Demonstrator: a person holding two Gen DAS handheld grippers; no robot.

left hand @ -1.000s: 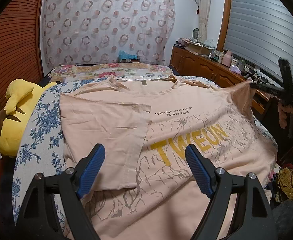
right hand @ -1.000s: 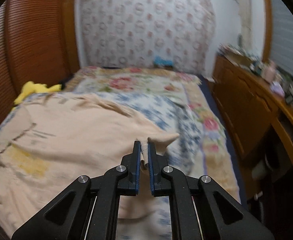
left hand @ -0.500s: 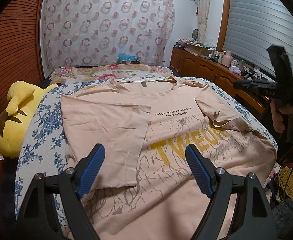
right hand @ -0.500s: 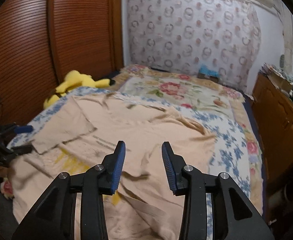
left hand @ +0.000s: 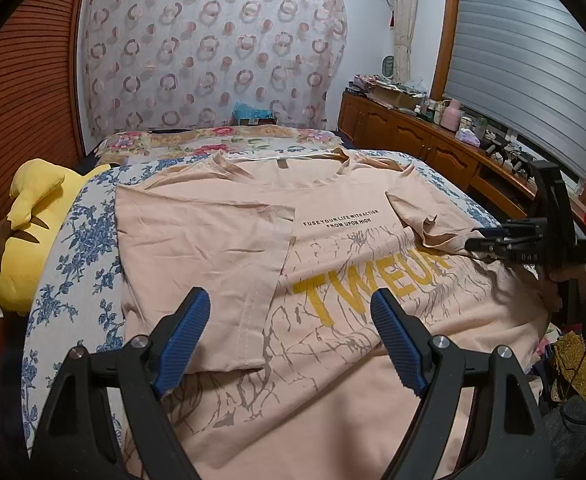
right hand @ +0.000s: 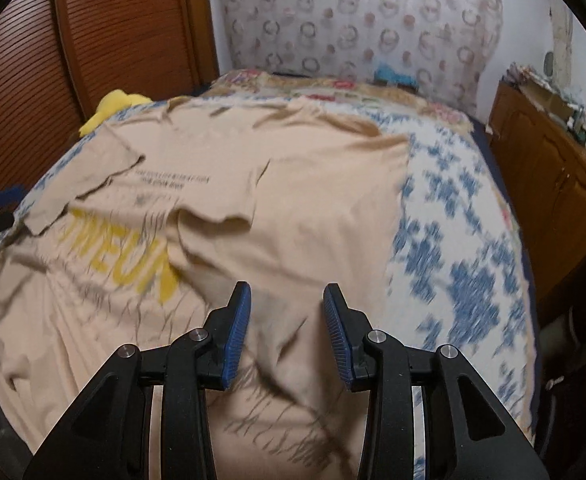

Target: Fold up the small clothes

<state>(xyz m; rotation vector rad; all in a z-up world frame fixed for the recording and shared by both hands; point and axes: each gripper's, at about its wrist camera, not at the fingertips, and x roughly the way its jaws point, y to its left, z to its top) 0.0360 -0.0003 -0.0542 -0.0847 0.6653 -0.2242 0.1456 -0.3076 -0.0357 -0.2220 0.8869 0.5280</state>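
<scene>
A peach T-shirt (left hand: 333,208) with a yellow print lies face up on the bed. Its left sleeve (left hand: 213,240) is folded flat over the chest. Its right sleeve (left hand: 425,216) is also turned inward and lies rumpled. My left gripper (left hand: 289,300) hovers open over the shirt's lower left part, with nothing between its blue pads. My right gripper (right hand: 287,292) stands open just above the shirt's (right hand: 293,184) right side, with only loose cloth below it. In the left wrist view the right gripper (left hand: 471,242) sits low beside the rumpled sleeve.
A yellow plush toy (left hand: 25,232) lies at the bed's left edge on the blue floral bedspread (left hand: 73,248). A wooden sideboard (left hand: 433,148) with clutter runs along the right wall. A slatted wooden wardrobe (left hand: 13,80) stands on the left. A hand (left hand: 573,280) holds the right gripper.
The right gripper opened and let go of the right sleeve, which now lies folded on the chest. That gripper then sank toward the shirt's right side. The left gripper stayed put.
</scene>
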